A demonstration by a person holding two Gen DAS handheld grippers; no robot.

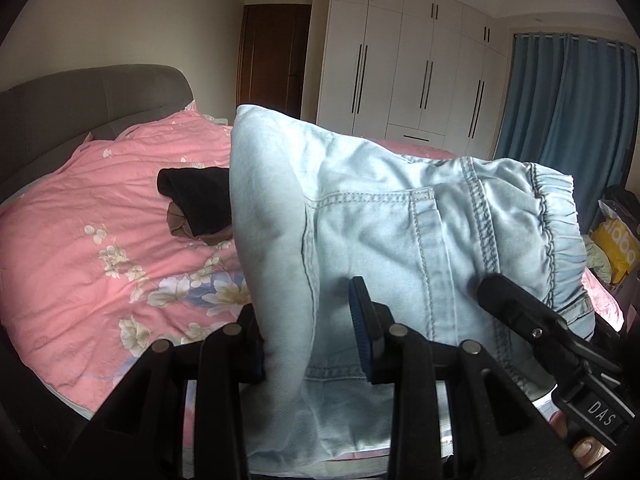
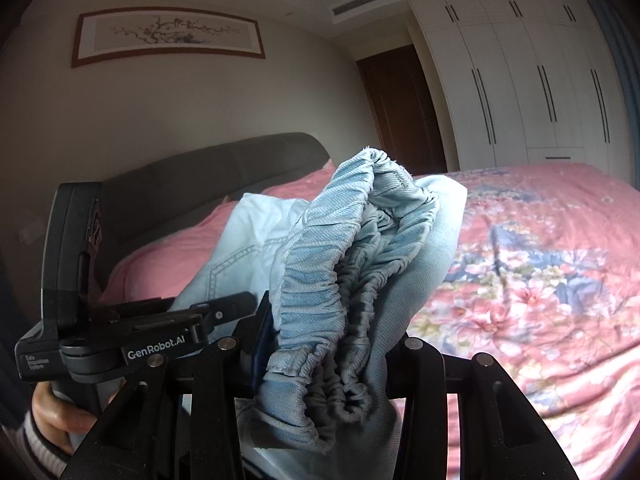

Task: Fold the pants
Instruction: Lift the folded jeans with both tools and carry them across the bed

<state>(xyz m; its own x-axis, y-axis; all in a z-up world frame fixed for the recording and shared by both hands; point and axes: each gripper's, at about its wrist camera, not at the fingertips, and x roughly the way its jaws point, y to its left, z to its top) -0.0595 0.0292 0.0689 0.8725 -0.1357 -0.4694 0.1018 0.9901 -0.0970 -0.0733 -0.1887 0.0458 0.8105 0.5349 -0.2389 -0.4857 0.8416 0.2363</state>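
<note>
Light blue denim pants with an elastic waistband are held up above the bed, folded into several layers. My left gripper is shut on a thick fold of the pants. My right gripper is shut on the bunched elastic waistband; its right finger is hidden by cloth. The right gripper also shows at the right of the left wrist view, against the waistband. The left gripper's body shows at the left of the right wrist view, held by a hand.
A bed with a pink floral quilt lies below. Folded black and brown clothes sit on it. A grey headboard, white wardrobes, a blue curtain and a yellow bag stand around.
</note>
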